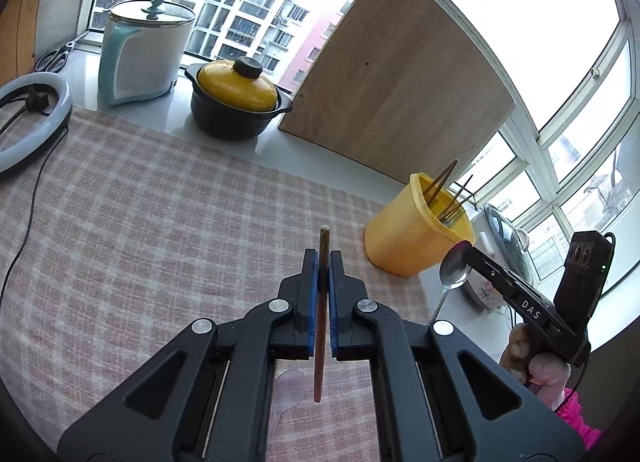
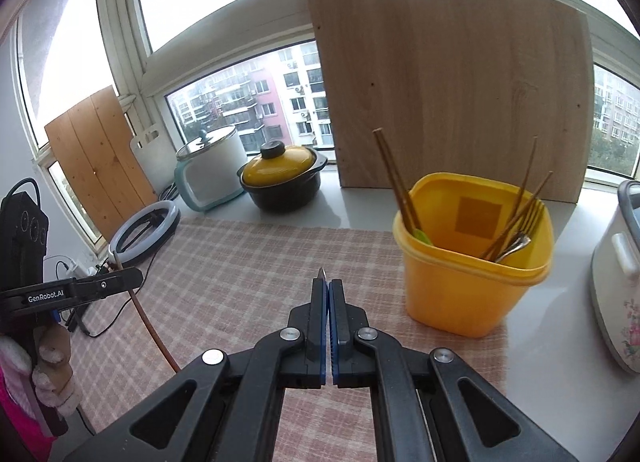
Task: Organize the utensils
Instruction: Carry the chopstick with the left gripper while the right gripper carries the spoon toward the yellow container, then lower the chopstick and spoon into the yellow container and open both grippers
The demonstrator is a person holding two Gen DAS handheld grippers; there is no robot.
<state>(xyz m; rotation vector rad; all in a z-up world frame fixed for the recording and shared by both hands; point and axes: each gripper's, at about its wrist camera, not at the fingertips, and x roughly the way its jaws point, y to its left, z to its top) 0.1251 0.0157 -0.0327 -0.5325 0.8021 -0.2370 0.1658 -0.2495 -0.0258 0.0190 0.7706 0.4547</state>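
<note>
While clamped, spoon (image 1: 451,268) handle hidden

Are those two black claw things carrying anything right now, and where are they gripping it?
Left gripper pinches a brown chopstick near its upper end. Right gripper pinches a metal spoon by the handle; the bowl sticks out.

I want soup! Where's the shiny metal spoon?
The shiny metal spoon is pinched in the right tongs, at the right of the left wrist view, just before the yellow plastic tub.

place: home kitchen | signs: casserole pot (image 1: 236,102), rice cooker (image 2: 618,282), windowsill
</note>
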